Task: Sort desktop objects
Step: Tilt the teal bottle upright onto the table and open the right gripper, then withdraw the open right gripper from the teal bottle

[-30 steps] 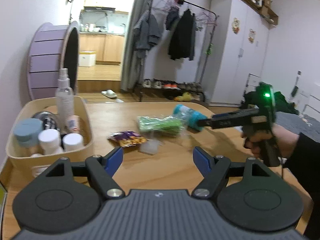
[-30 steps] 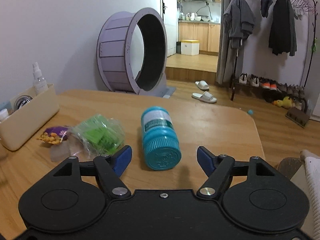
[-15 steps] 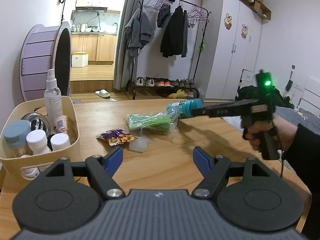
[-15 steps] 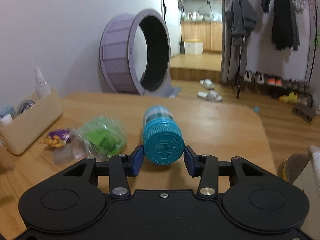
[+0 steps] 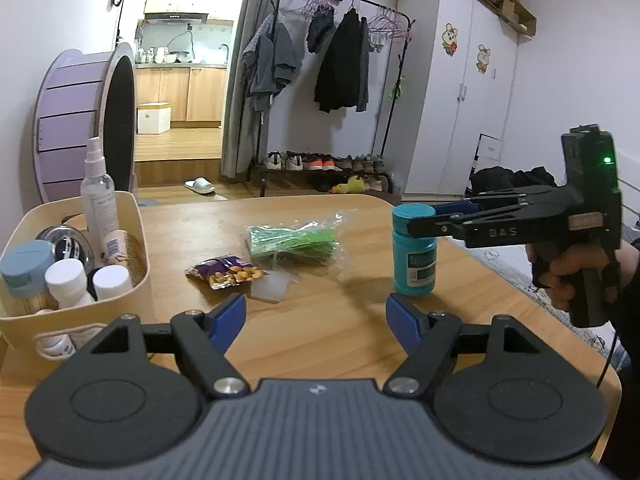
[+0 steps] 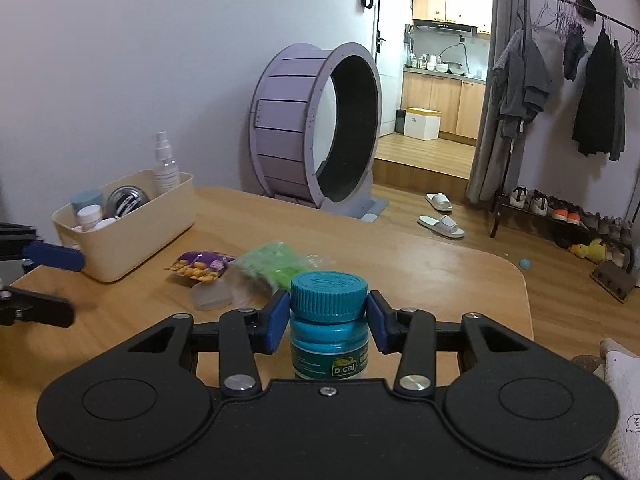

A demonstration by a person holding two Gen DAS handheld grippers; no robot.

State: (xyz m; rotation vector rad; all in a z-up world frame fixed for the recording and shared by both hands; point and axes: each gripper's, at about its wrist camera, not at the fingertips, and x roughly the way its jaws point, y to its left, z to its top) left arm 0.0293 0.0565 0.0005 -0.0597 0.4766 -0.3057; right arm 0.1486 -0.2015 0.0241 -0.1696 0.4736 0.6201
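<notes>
My right gripper is shut on the cap of a teal pill bottle and holds it upright; in the left wrist view the bottle stands at the table's right side, its base at or just above the wood. My left gripper is open and empty over the near table. A green plastic bag, a purple snack packet and a small clear cup lie mid-table. A cream storage basket at the left holds several bottles and a spray bottle.
The wooden table ends close behind the bag and at the right beside the bottle. A purple wheel stands on the floor beyond the table. A clothes rack and a white wardrobe stand further back.
The right gripper closed on the lying teal bottle's cap, lifted it and turned it upright at the table's right side. The left gripper stayed open and barely moved.
</notes>
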